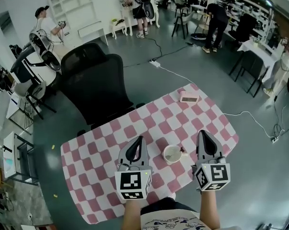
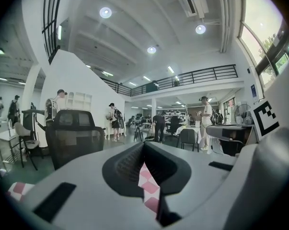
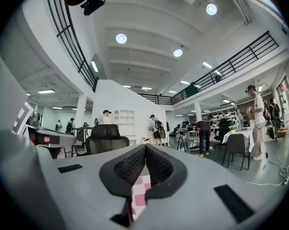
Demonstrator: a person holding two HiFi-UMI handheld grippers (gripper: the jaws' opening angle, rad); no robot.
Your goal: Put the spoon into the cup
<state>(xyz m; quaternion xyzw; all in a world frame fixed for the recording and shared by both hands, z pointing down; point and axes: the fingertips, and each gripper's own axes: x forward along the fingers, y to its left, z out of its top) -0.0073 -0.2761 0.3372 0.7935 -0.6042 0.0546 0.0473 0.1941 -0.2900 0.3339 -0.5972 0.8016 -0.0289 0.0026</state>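
A white cup (image 1: 172, 154) stands on the pink-and-white checked table (image 1: 101, 176), between my two grippers. A small dark piece (image 1: 182, 150) sticks out at the cup's right rim; it is too small to tell whether it is the spoon. My left gripper (image 1: 140, 139) is held up left of the cup, its jaws together and empty (image 2: 144, 145). My right gripper (image 1: 202, 133) is held up right of the cup, its jaws also closed on nothing (image 3: 145, 148). Both gripper views look level across the room, with only a sliver of checked cloth below the jaws.
A small pink-and-white box (image 1: 189, 97) lies near the table's far edge. A black office chair (image 1: 94, 83) stands behind the table's far left side. Several people, desks and chairs fill the room beyond, and a white cable (image 1: 249, 114) runs over the floor at the right.
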